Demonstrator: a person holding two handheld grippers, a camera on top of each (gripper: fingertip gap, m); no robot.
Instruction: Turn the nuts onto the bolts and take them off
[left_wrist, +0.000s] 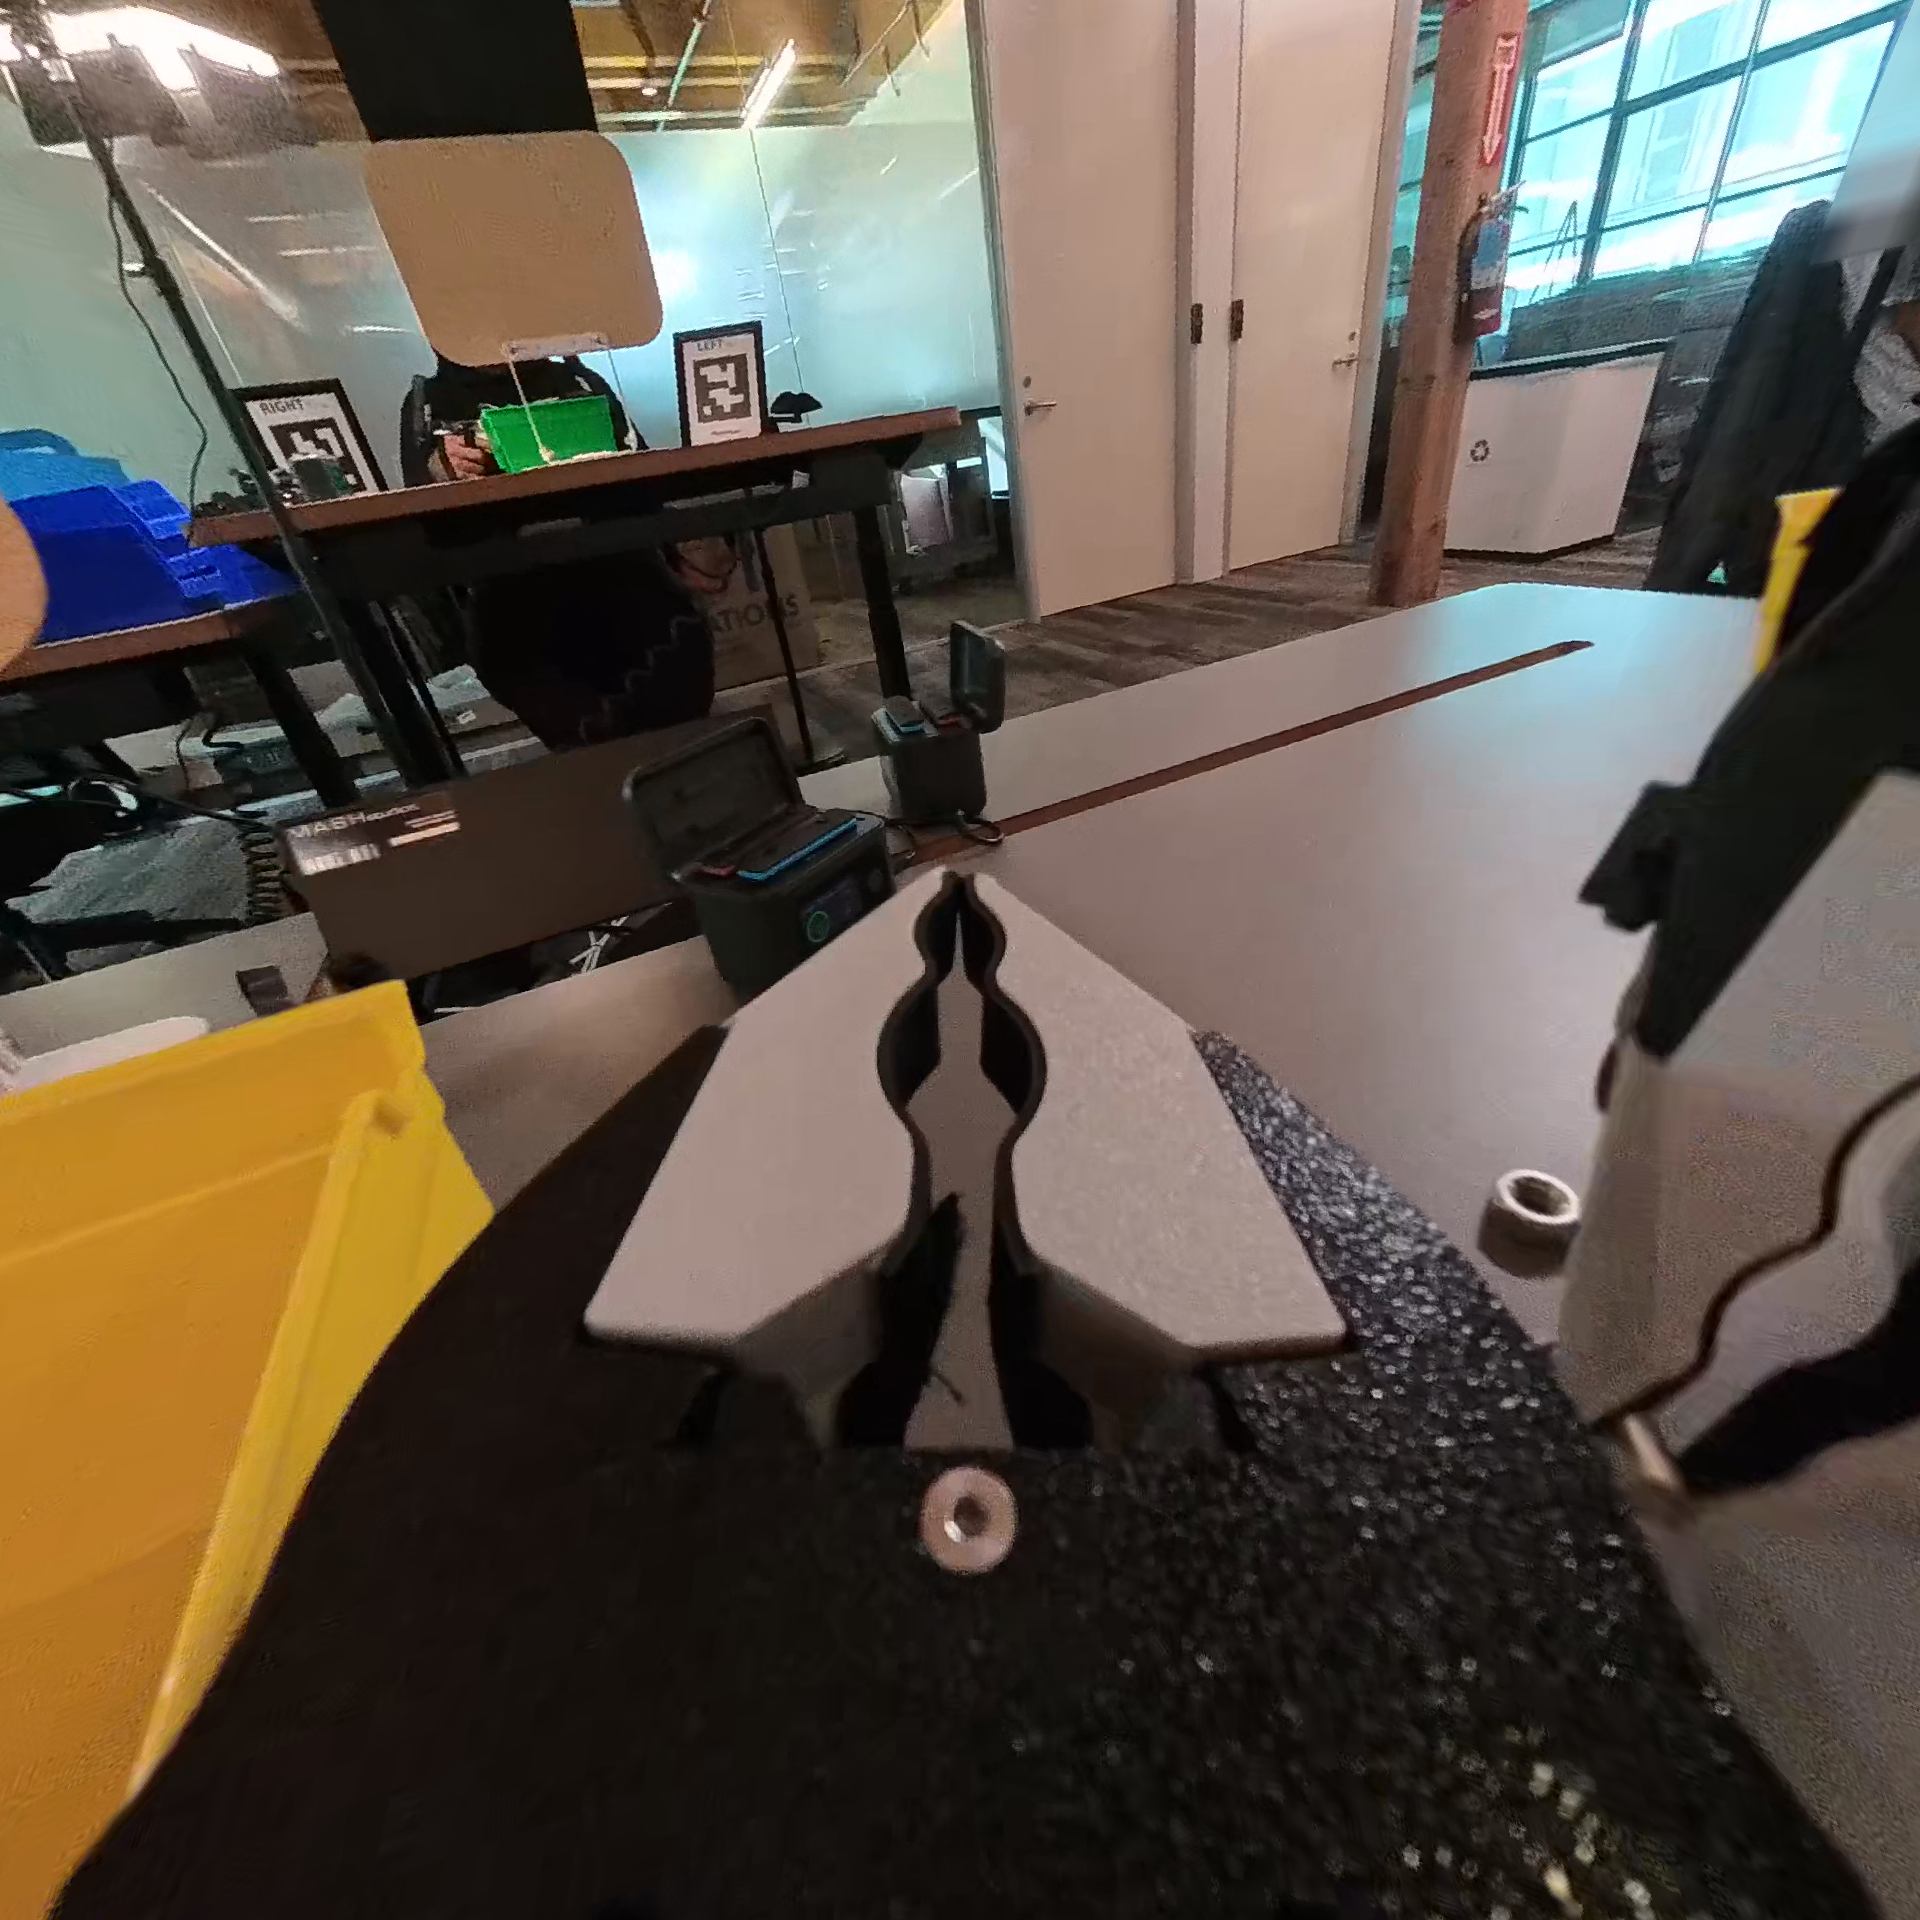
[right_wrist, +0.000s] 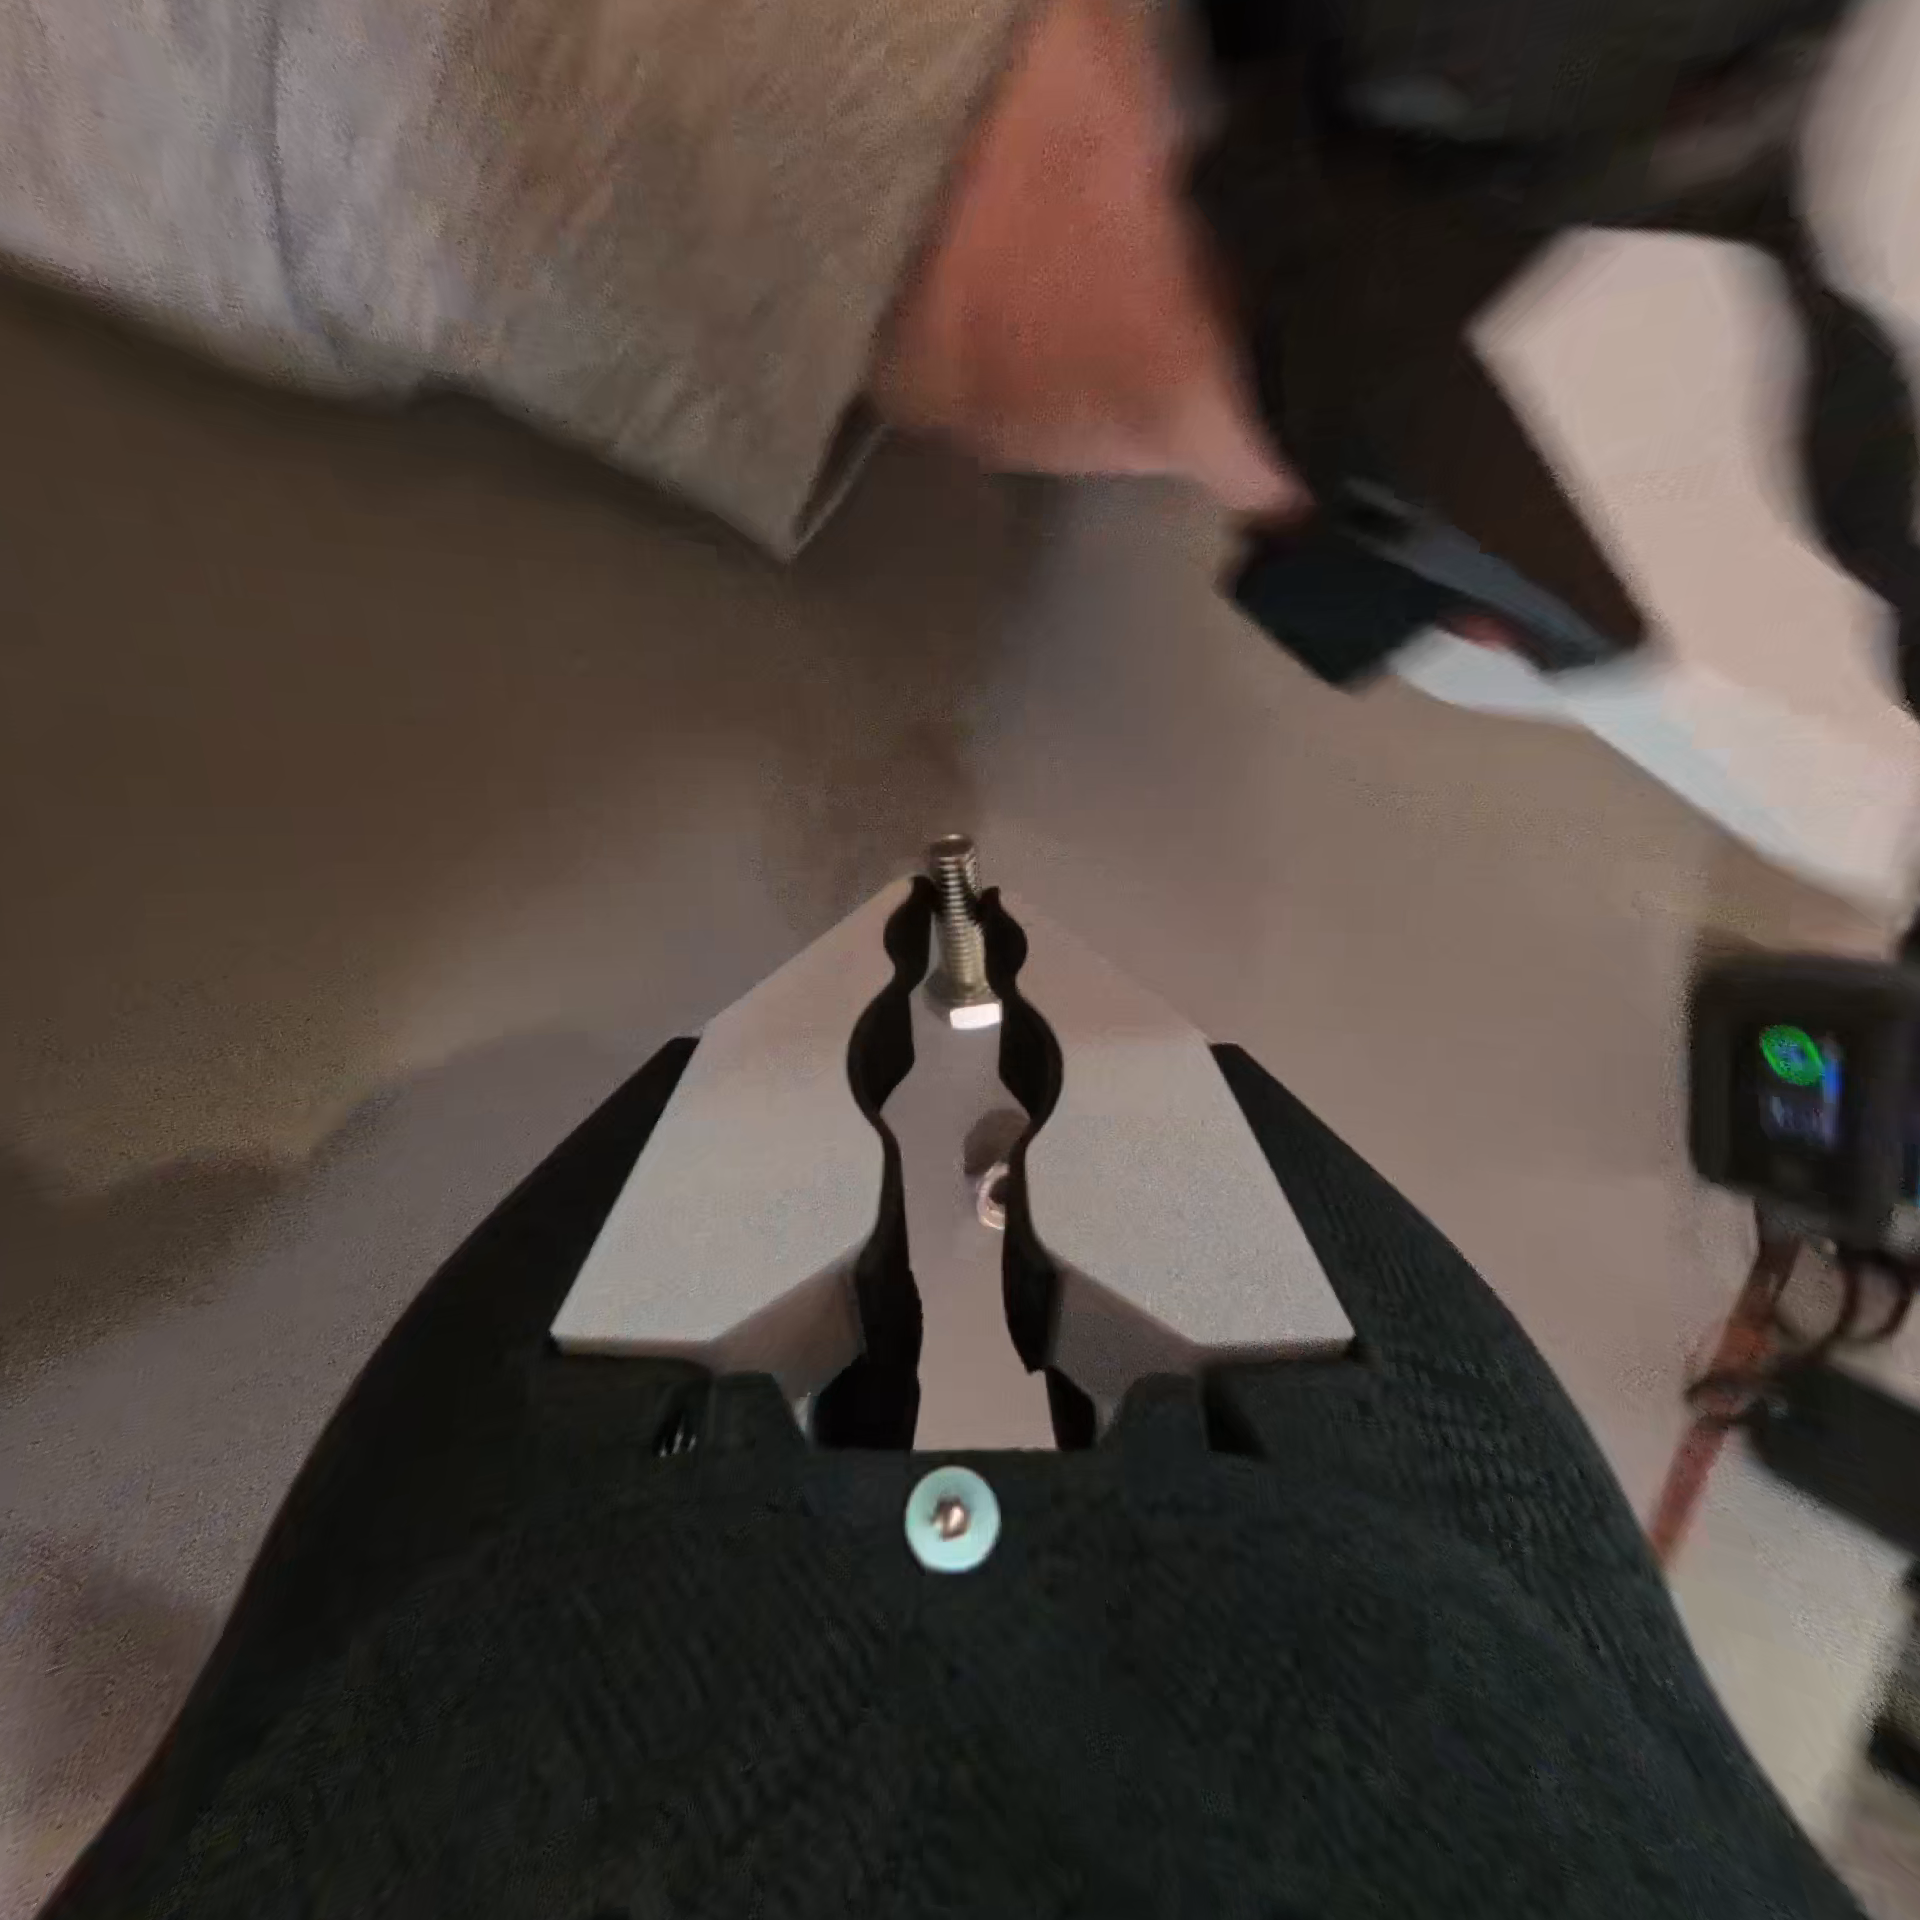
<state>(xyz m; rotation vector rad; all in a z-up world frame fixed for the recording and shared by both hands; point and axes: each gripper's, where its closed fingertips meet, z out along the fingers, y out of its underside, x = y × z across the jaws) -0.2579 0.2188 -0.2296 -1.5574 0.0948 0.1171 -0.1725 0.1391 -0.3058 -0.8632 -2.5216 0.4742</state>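
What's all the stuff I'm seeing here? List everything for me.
nut: one, silver, loose on the table beside the right tool.
bolt: one, silver, gripped near the right tool's tips, threads pointing outward.
table: one, grey-brown, underneath.
bin: one, yellow, left side.
charger cases: two, black, far table edge.
sleeve: one, grey, blurred, above the bolt.
left tool: grey fingers, closed, holding nothing.
right tool: grey fingers, closed on the bolt.
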